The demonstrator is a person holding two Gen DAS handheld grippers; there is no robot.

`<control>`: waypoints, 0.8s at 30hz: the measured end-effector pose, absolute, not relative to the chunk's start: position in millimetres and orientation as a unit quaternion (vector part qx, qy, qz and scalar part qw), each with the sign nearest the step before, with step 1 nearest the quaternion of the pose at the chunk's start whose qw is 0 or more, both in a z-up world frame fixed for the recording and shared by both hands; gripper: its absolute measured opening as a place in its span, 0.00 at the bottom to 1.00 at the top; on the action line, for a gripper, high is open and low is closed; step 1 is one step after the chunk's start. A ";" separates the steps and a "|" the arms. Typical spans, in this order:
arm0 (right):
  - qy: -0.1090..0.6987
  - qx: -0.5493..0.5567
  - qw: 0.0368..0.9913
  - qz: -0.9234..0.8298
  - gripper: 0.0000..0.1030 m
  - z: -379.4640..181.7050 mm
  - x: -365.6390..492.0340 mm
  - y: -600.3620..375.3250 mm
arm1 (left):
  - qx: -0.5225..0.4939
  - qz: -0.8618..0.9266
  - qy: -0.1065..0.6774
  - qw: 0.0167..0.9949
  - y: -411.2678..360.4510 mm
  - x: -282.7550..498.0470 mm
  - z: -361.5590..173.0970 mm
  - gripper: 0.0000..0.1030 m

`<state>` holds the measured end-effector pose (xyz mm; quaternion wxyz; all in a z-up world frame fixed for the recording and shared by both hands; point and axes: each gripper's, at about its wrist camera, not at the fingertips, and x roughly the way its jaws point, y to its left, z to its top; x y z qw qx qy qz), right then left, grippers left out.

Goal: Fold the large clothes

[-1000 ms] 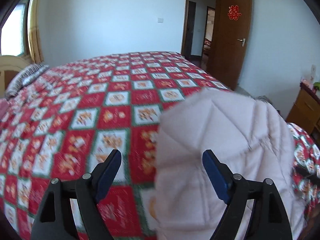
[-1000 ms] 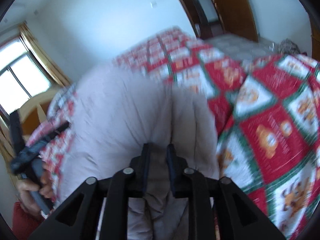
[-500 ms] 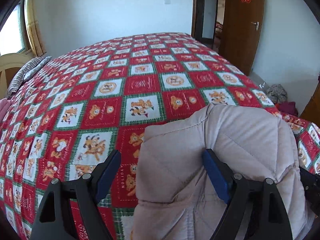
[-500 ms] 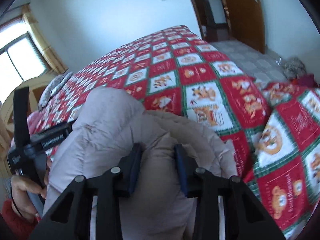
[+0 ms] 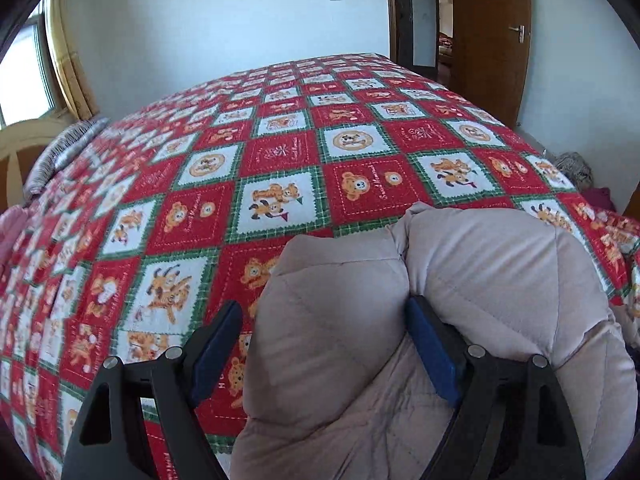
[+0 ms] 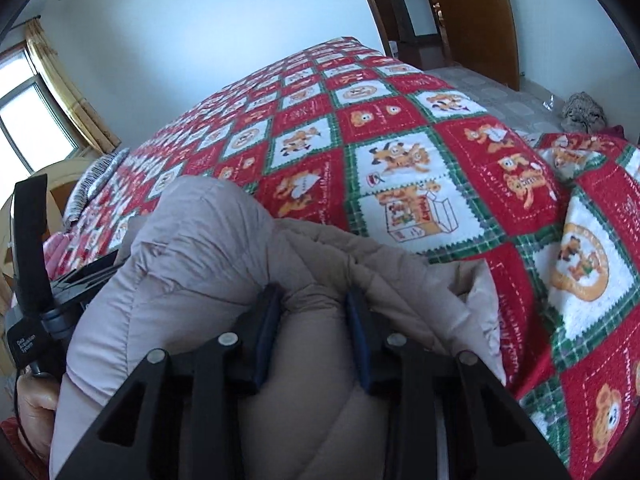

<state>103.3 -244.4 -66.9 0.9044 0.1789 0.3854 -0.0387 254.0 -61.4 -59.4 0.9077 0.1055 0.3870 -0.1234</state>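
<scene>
A pale pink quilted puffer jacket [image 5: 460, 280] lies bunched on the near edge of the bed. My left gripper [image 5: 324, 328] is open; the jacket bulges between its wide-spread blue pads and over the right one. In the right wrist view the jacket [image 6: 208, 272] fills the lower left. My right gripper [image 6: 314, 300] has its jaws partly apart, with a thick fold of the jacket between the pads. The left gripper's body [image 6: 36, 292] and the hand holding it show at the left edge there.
The bed carries a red, green and white bear-print quilt [image 5: 280, 152]. A striped pillow [image 5: 60, 152] lies at the headboard on the left. A brown door [image 5: 492, 36] stands open at the far right. A grey bundle [image 6: 584, 112] lies on the floor.
The jacket has come down from a raised position onto the bed's near edge. My right gripper's jaws have widened from tightly pinched to partly apart. Both views have steadied and tilted down.
</scene>
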 end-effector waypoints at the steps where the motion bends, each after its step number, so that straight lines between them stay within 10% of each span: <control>1: 0.391 0.172 0.903 -0.040 0.33 -65.4 103.7 -242.8 | 0.115 -0.117 0.382 0.909 -63.2 251.5 -58.0 0.82; 9: 0.384 0.180 0.905 -0.024 0.41 -42.5 79.3 -256.3 | 0.086 -0.185 0.399 0.894 -26.7 240.2 -26.0 0.82; 13: 0.327 0.234 0.916 0.002 0.93 -16.0 27.4 -281.1 | -0.017 -0.238 0.432 0.870 29.9 235.5 -17.2 0.83; 24: 0.372 0.266 0.889 0.024 0.93 -50.8 8.4 -282.3 | -0.194 -0.367 0.489 0.767 63.0 215.5 -75.9 0.84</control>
